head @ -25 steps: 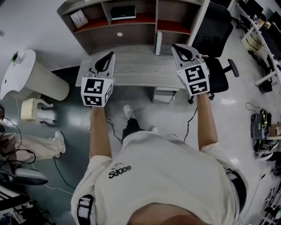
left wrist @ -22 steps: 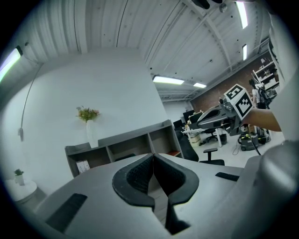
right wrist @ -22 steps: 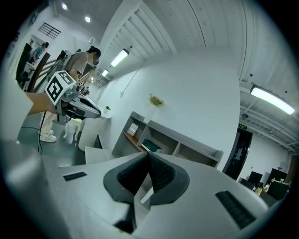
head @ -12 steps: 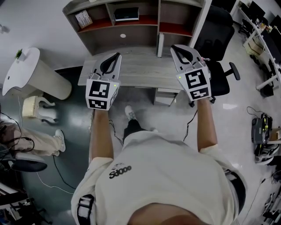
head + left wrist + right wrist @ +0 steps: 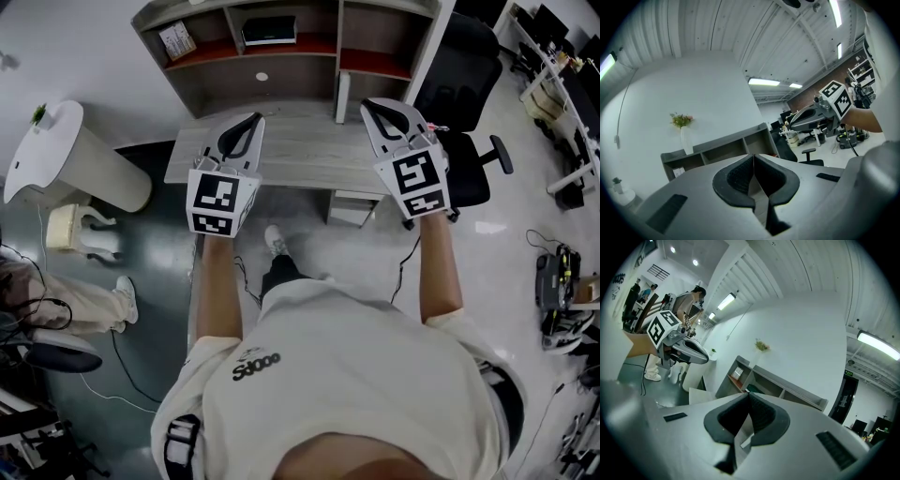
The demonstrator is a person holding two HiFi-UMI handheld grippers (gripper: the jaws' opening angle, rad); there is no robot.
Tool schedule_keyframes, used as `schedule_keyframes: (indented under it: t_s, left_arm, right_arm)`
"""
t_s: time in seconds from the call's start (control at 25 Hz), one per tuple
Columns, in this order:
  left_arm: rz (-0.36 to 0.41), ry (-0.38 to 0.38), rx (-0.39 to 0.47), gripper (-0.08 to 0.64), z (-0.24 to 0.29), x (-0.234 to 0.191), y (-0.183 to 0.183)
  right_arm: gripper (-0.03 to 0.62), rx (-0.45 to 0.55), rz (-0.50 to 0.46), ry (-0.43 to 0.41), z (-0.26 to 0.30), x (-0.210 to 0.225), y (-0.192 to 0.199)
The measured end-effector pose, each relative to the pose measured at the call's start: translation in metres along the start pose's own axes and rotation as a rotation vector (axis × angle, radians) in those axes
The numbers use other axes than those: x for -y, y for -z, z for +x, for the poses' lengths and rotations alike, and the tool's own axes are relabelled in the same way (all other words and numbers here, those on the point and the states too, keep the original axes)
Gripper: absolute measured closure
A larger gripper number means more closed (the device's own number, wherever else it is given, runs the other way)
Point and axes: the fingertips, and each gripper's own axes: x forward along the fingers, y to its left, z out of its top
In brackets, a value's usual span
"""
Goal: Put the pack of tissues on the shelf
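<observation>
Shelf unit point(image 5: 300, 77) stands at back of desk point(image 5: 309, 152); small box point(image 5: 176, 39) in its L compartment, flat pack point(image 5: 269, 29) in mid compartment just R of that; vase w/ flowers point(image 5: 683, 136) on top of shelf unit's L end. Left gripper point(image 5: 247, 122) over desk's L part, right gripper point(image 5: 377, 106) over its R part, well apart; office chair point(image 5: 464, 84) R of desk; drawer unit point(image 5: 353, 203) under desk, R of centre; round stand point(image 5: 56, 159) L of desk; 2nd person point(image 5: 66, 305) on floor nearer, far L.

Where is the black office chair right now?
The black office chair stands at the head view's right, at the right end of the desk, beside the shelf unit and just right of the right gripper.
</observation>
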Motion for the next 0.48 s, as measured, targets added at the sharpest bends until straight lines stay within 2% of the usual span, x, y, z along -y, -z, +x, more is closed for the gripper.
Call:
schedule_keyframes:
  t_s: [0.48]
  left_arm:
    - [-0.005,0.01,-0.013,0.54,0.018,-0.004,0.005]
  right_arm:
    - [0.586,-0.018,-0.002,0.012,0.012,0.013,0.011]
